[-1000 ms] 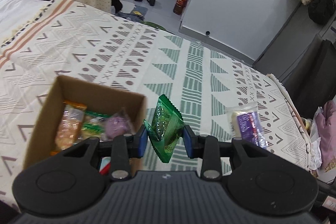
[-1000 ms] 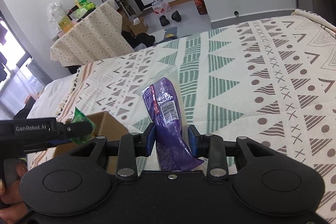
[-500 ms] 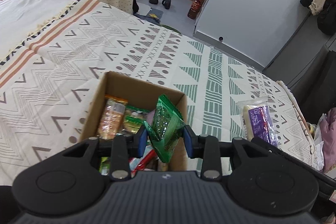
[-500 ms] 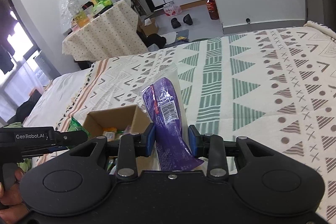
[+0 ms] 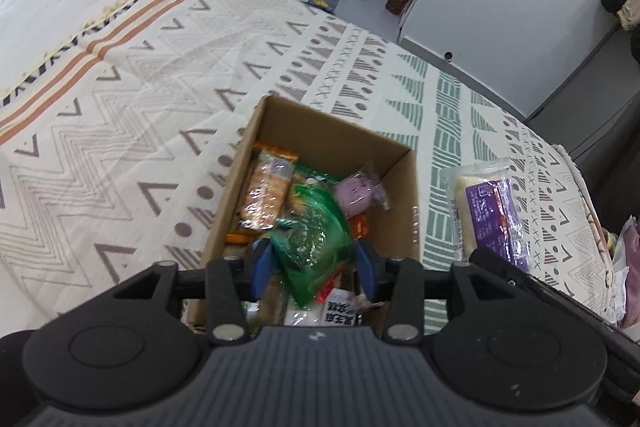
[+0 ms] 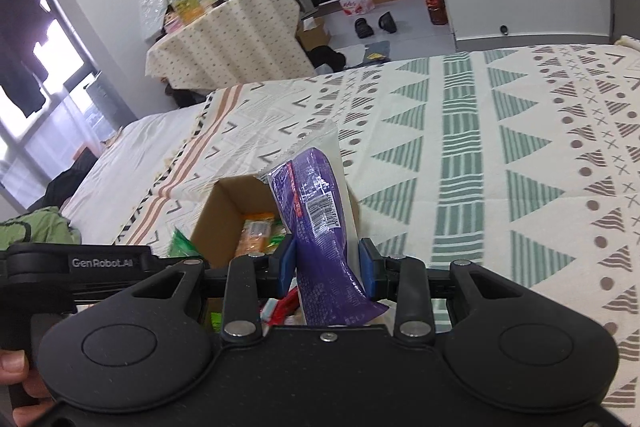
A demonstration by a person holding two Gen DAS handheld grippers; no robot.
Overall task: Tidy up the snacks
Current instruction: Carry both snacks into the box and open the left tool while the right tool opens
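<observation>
Patterned bedding (image 5: 120, 131) covers the bed where the work goes on, with a kitchen and a draped side table far behind. Left tool (image 5: 314, 265) pinches a green snack packet (image 5: 316, 243) between its blue pads, directly above the open cardboard box (image 5: 320, 131), which already holds several wrapped snacks. Right tool (image 6: 327, 269) grips a purple snack packet (image 6: 320, 215) upright, just right of the box in the left wrist view. The step in hand looks like dropping the green packet in; next the left pads should part over the box, then the purple packet should follow.
</observation>
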